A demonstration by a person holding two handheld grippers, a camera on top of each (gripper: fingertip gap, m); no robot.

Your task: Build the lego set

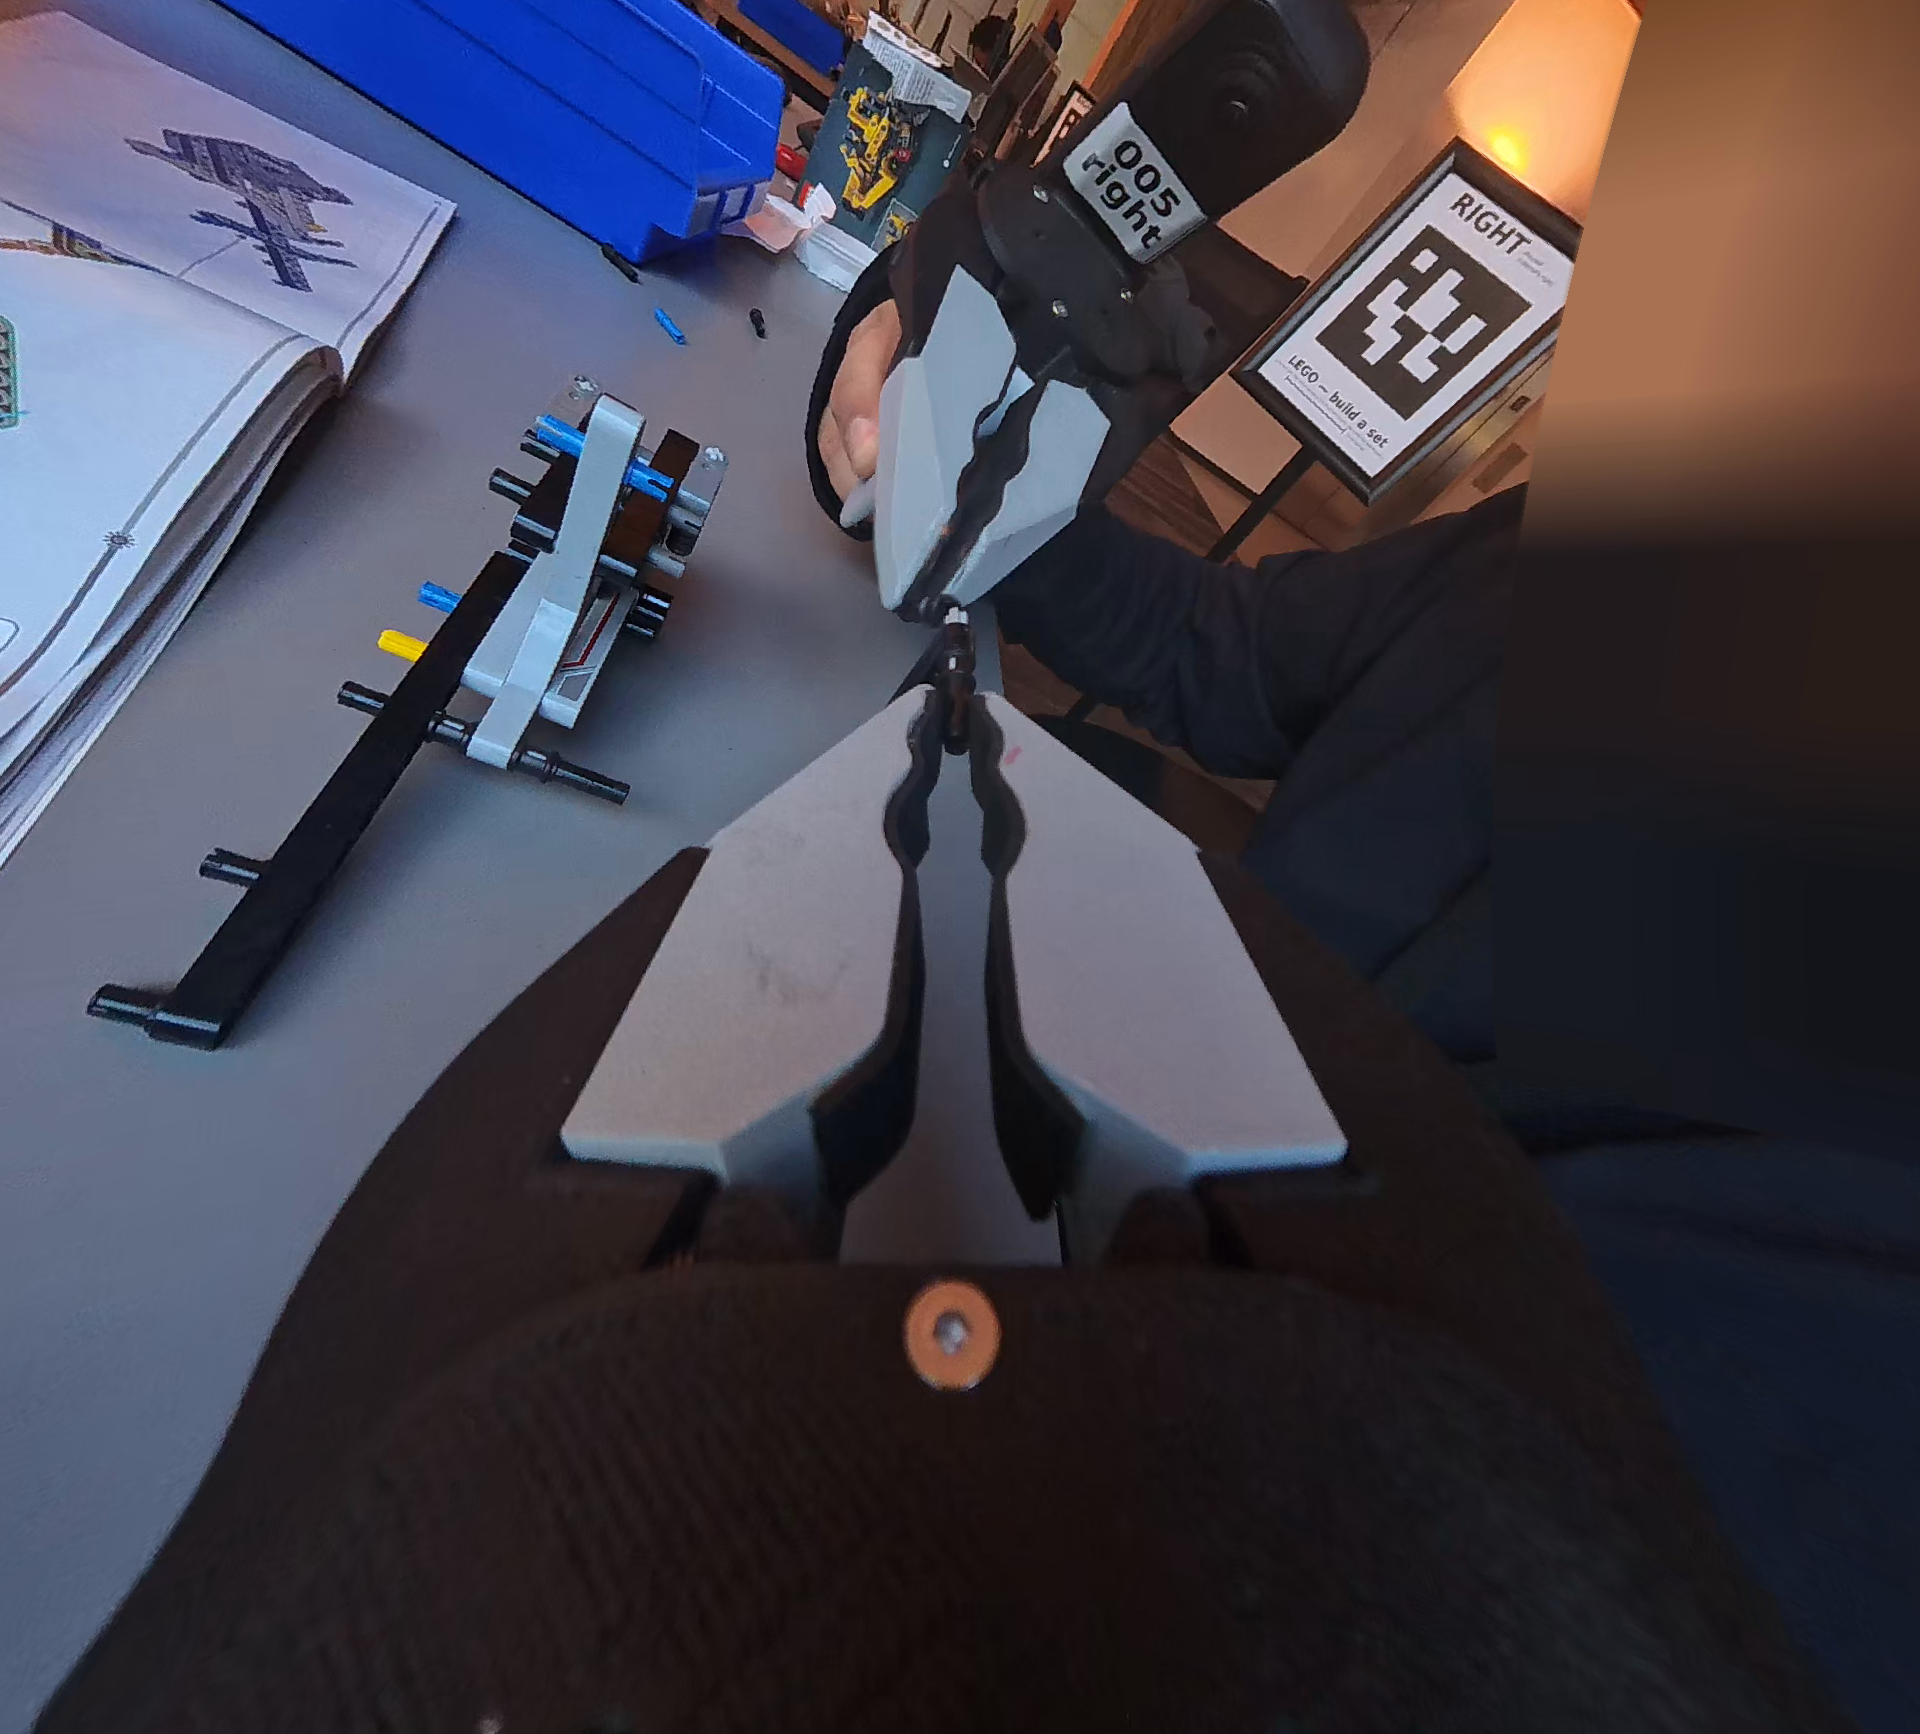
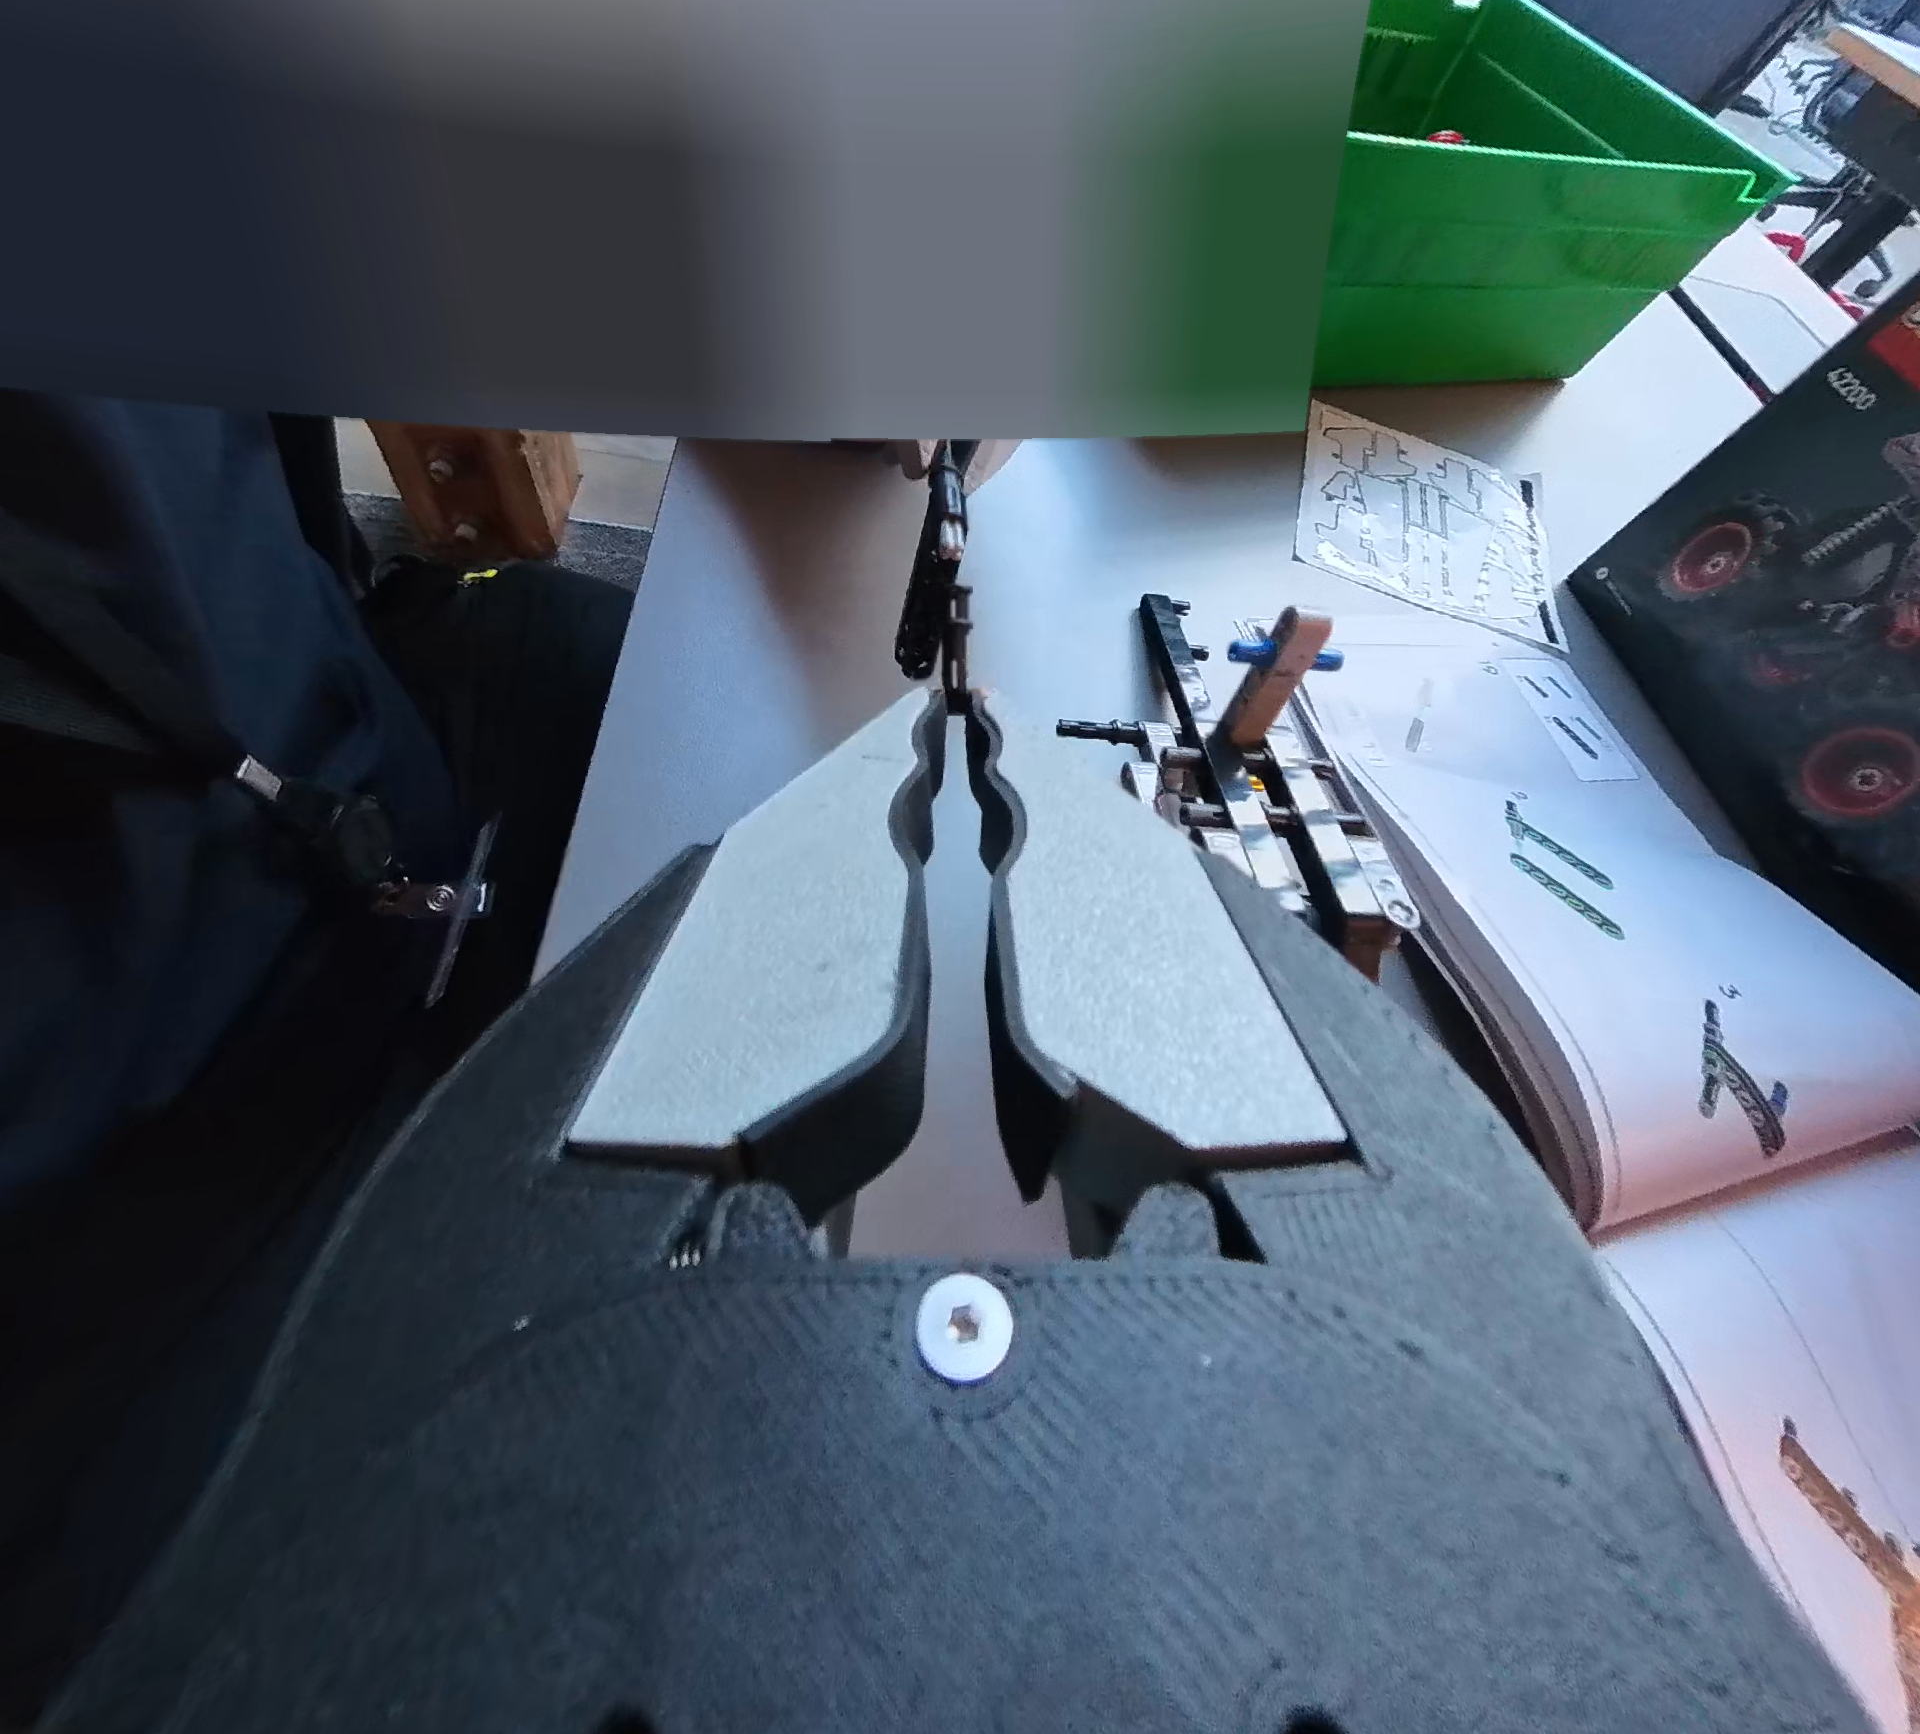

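My left gripper is shut on a small black connector piece, held in the air over the table's near edge. My right gripper comes in from above, tip to tip with it. In the right wrist view my right gripper is shut on a small black pin piece. That piece meets a black part with pale ends. The left gripper there is hidden behind a blurred patch. The part-built grey and black assembly with its long black beam lies on the grey table. It also shows beside the booklet in the right wrist view.
An open instruction booklet lies beside the assembly. A blue bin, a set box and loose pins are behind. A green bin, a sticker sheet and a dark set box are nearby. A framed sign stands off the table. The tips of one gripper are about 5 cm away from the tips of the other.
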